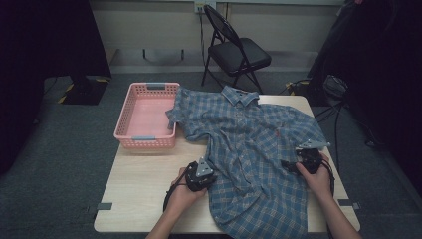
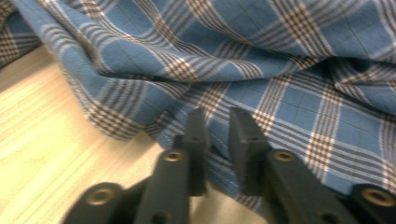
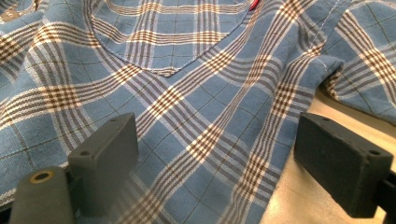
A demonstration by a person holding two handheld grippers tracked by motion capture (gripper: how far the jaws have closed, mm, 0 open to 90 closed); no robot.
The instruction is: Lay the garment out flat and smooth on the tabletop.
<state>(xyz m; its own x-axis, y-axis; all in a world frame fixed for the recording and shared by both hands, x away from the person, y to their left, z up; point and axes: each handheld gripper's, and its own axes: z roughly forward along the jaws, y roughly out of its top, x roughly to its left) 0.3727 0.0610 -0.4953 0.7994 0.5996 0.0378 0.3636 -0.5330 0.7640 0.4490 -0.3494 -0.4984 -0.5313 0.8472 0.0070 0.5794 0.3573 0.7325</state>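
Grey carpet surrounds the pale wooden table (image 1: 139, 179), with a folding chair (image 1: 238, 50) behind it and dark shapes at the room's edges. I am working a blue plaid shirt (image 1: 249, 149) that lies spread face up across the table's middle and right, collar toward the far edge, hem hanging over the near edge, so its long axis runs away from me.

My left gripper (image 1: 200, 175) sits at the shirt's left side seam, about halfway down the body. In the left gripper view its jaws stand nearly together with only a slim gap, and the cloth edge (image 2: 219, 158) runs into that gap; I judge they are pinching the seam, though I cannot be sure the pads are pressing. My right gripper (image 1: 307, 162) rests at the opposite side, its jaws spread wide over flat cloth near the right edge, holding nothing.

Each gripper has its own side seam nearest, so any fold turns on both edges coming inward across the long axis. A pink basket (image 1: 130, 117) stands at the far left, the left sleeve draped over its corner; that overlap could drag.
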